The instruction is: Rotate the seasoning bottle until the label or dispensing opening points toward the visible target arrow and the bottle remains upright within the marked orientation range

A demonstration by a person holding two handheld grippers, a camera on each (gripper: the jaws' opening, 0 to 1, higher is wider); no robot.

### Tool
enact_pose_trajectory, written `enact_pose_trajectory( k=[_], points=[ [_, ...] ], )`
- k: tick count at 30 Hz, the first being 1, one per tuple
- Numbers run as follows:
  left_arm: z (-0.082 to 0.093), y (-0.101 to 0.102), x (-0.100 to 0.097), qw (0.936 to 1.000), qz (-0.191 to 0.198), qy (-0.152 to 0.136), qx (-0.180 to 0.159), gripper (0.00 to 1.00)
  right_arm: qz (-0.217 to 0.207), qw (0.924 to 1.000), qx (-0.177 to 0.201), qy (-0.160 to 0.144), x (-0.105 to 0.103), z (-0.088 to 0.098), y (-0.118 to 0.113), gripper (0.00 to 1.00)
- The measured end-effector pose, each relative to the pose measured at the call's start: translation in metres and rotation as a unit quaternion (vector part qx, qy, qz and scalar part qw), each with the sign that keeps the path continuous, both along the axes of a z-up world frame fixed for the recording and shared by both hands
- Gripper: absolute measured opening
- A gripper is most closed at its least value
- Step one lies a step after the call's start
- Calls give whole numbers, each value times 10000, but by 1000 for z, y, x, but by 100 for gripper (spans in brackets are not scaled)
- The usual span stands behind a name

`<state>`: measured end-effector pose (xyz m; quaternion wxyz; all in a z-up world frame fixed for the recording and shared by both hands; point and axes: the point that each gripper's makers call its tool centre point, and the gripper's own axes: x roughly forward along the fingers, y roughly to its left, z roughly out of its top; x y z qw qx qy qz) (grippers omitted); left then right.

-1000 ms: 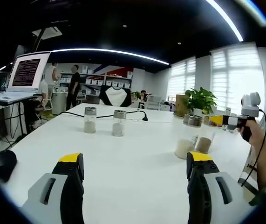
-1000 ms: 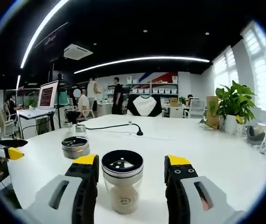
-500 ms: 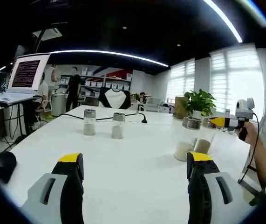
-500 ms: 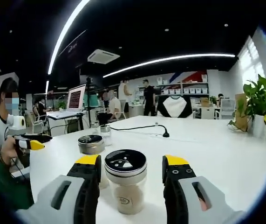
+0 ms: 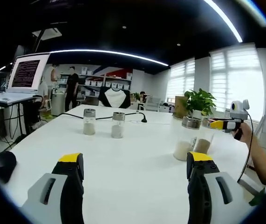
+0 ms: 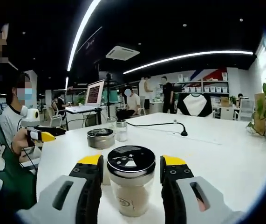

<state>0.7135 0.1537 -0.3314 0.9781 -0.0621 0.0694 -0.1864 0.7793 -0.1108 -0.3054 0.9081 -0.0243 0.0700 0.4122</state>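
We have the seasoning bottle upright between our right gripper jaws, which close in on its glass sides just below the black perforated cap; they look to be gripping it, though contact is hard to confirm. No target arrow shows on the white table, so we judge the turning as under way, its end unclear. A second jar stands at ten o'clock. Our left gripper hangs open over bare table.
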Motion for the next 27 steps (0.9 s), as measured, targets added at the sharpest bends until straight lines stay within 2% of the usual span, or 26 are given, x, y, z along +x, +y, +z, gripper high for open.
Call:
enact_pose_trajectory(
  k=[3, 6, 19, 27],
  points=[
    [0, 0, 0, 10000, -9, -5, 9, 96, 63, 9998, 169, 61, -3, -1, 3, 45],
    [0, 0, 0, 10000, -2, -2, -4, 96, 101, 9998, 158, -25, -6, -1, 5, 40],
    [2, 2, -1, 10000, 33, -40, 15, 96, 149, 9998, 33, -144, -16, -1, 15, 39],
    [1, 1, -1, 10000, 9, -21, 21, 96, 97, 9997, 91, -209, -19, -2, 17, 39]
  ],
)
